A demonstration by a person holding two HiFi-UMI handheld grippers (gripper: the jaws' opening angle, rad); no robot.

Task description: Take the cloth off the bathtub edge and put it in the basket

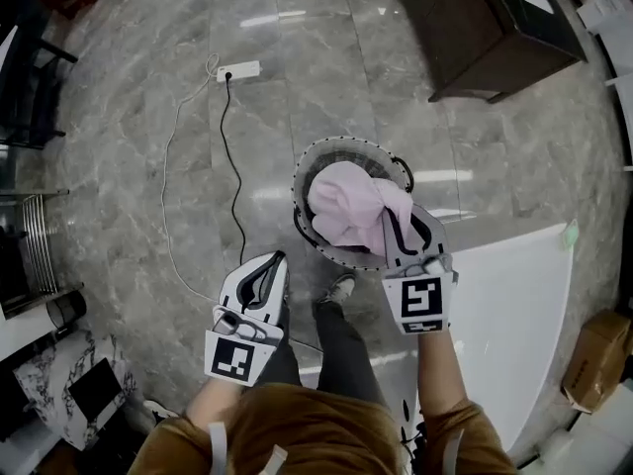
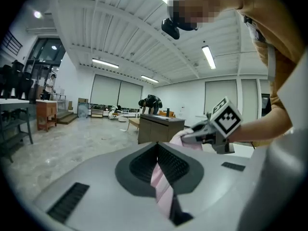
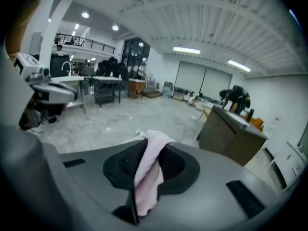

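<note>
The pink cloth lies bunched in the round wire basket on the floor. My right gripper hangs over the basket's near right rim, shut on a fold of that cloth, which drapes between its jaws in the right gripper view. My left gripper is lower left of the basket, away from it, with jaws together. A thin pale pink strip shows along their seam in the left gripper view; I cannot tell what it is. The right gripper also appears there with pink cloth at its tip.
The white bathtub fills the lower right. A power strip with a black cable lies on the marble floor left of the basket. A dark cabinet stands far right, a cardboard box beside the tub. My shoe is near the basket.
</note>
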